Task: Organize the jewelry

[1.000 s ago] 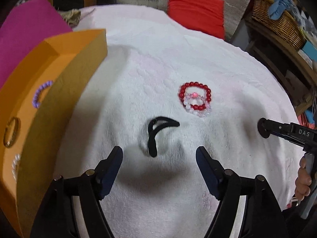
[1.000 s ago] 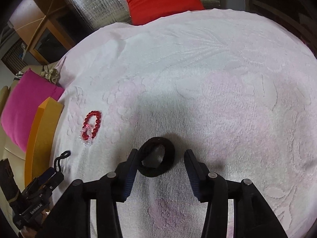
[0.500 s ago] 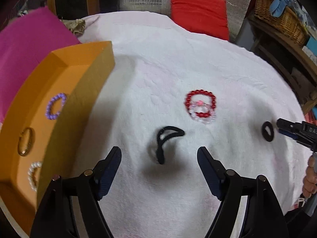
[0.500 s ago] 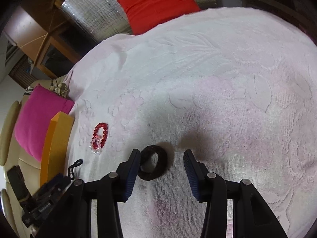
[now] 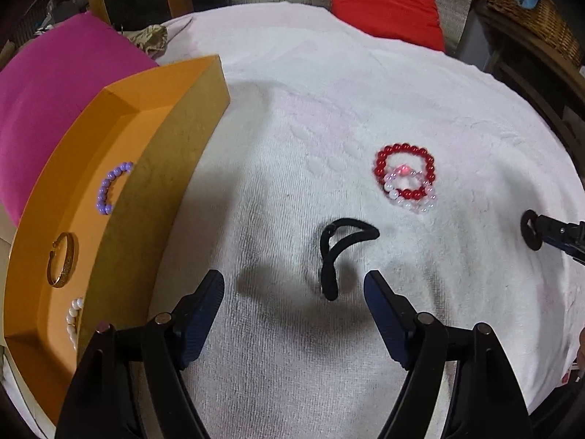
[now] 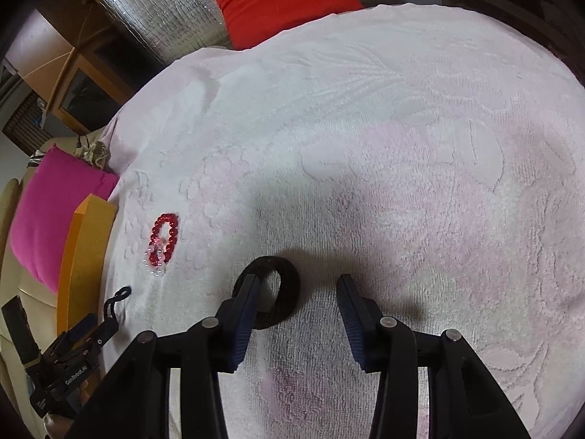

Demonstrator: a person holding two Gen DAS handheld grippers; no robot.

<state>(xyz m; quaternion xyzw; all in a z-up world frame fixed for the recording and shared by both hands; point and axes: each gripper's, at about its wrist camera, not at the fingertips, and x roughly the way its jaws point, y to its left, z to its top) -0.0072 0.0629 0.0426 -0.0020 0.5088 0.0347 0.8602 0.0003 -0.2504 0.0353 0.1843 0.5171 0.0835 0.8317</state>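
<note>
My left gripper [image 5: 294, 294] is open over the white towel [image 5: 292, 109], its fingers on either side of a thin black hair tie [image 5: 338, 250]. A red bead bracelet [image 5: 404, 170] lies beyond it, overlapping a pearl bracelet [image 5: 415, 199]. The orange box [image 5: 153, 190] at the left holds a purple bead bracelet [image 5: 109, 186], a gold bangle [image 5: 63, 259] and a white pearl piece [image 5: 73, 316]. My right gripper [image 6: 298, 298] is open, its left finger at a thick black hair band [image 6: 274, 298] on the towel. The band also shows in the left wrist view [image 5: 531, 234].
A magenta cushion [image 5: 55, 102] lies behind the box and a red cushion [image 5: 384, 0] at the far edge of the towel. A wicker basket [image 5: 530, 11] stands at the back right. A silver quilted panel [image 6: 164, 18] is behind the towel.
My left gripper has pulled back a little, so more of the box interior shows. My right gripper has shifted right, so the black band sits at its left finger instead of between both.
</note>
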